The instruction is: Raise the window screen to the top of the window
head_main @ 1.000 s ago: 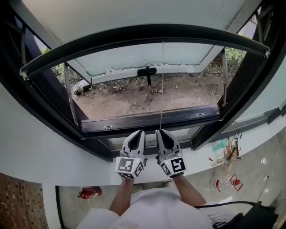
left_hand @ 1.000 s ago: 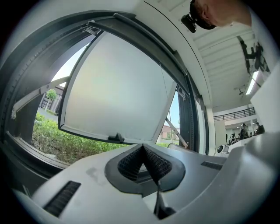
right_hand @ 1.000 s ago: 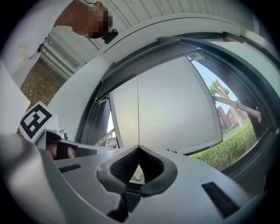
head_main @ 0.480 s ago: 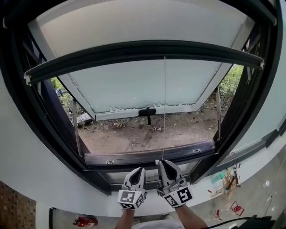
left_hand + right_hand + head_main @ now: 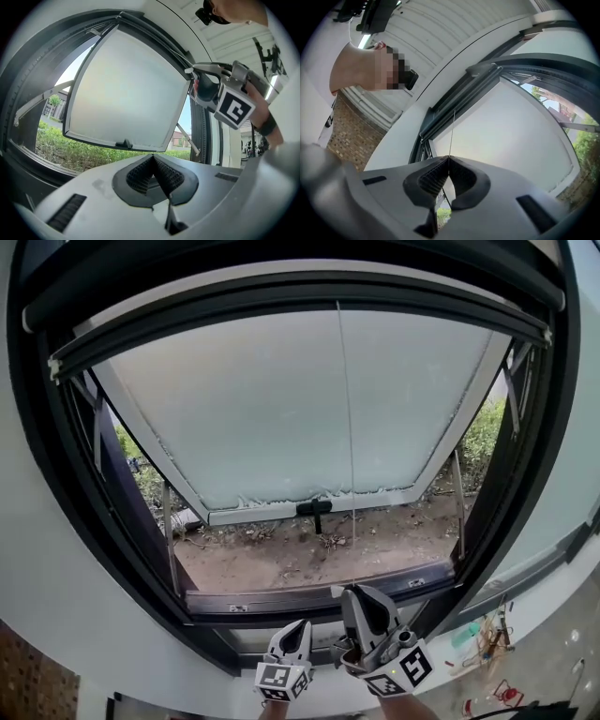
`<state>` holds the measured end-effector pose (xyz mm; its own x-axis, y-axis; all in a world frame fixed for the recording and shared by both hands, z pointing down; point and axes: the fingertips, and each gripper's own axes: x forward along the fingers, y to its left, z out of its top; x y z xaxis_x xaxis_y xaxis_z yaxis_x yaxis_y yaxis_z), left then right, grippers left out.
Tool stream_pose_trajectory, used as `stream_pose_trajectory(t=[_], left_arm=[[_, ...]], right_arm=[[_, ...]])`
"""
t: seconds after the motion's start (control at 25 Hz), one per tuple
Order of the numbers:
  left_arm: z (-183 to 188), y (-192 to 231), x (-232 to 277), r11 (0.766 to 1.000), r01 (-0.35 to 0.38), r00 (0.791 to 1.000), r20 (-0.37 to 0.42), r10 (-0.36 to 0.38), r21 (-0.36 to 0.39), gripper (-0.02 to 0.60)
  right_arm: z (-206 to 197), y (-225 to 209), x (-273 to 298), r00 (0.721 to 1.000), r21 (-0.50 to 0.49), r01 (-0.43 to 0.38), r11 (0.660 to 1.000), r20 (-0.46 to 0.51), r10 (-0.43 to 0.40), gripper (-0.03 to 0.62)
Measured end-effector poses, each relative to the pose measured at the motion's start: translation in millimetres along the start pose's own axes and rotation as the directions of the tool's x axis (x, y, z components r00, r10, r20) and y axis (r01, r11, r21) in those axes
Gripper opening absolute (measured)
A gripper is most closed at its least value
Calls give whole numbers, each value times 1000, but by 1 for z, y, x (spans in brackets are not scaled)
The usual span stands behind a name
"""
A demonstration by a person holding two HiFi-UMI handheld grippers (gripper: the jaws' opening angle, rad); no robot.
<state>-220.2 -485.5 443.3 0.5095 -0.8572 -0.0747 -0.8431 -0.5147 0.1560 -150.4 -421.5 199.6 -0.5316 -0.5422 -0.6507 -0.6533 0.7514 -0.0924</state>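
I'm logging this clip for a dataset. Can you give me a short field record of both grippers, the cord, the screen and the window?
right gripper: shut on the thin pull cord
left gripper: shut, empty
screen bar: close under the top of the frame
window sash: frosted, swung outward
outside: bare soil below

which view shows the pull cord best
The head view: the pull cord runs whole from the screen bar down to the right gripper. The right gripper view shows only its lower end, pinched. Left gripper view: not discernible.
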Motion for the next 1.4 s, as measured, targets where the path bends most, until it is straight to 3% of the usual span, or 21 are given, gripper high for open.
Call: stream_pose_trajectory(t=[0.2,0.32,0.4,0.52,0.6,0.68,0.76,0.84,0.92,1.04,1.4], left_arm=[[0,-5,2,1000,15,1000,-8,-15,4,2],[-1,-6,1,1000,18,1000,-14,-18,6,2],[-3,-3,0,1000,15,1000,-17,-15,5,2],[0,0,-1,1000,1,1000,-11,-1,3,2],[6,2,-2,1000,-7,1000,0,7,5,2],[15,3,-4,1000,-10,1000,15,9,12,2],[25,3,-5,1000,-13,999,29,13,22,2],[37,0,-6,999,-18,999,45,17,35,2],[48,-2,-6,998,-17,998,69,13,57,2],[57,-7,-6,996,-13,996,86,5,84,2],[48,-13,-6,997,-6,998,64,1,71,2]], right_arm=[[43,10,16,996,16,-27,1000,91,26,2],[49,13,13,994,30,-45,999,104,42,2],[31,9,8,998,58,-44,997,40,41,2],[-26,-9,-6,989,106,23,994,-146,-7,2],[-73,-26,-24,948,71,113,991,-307,-86,2],[-118,-44,-45,863,-57,187,981,-468,-192,2],[-149,-55,-64,781,-185,197,963,-564,-268,2],[-166,-59,-76,742,-226,185,957,-606,-286,2],[-174,-60,-80,735,-218,187,958,-616,-284,2],[-176,-56,-79,745,-222,166,961,-610,-270,2],[-179,-52,-87,737,-213,169,962,-621,-267,2]])
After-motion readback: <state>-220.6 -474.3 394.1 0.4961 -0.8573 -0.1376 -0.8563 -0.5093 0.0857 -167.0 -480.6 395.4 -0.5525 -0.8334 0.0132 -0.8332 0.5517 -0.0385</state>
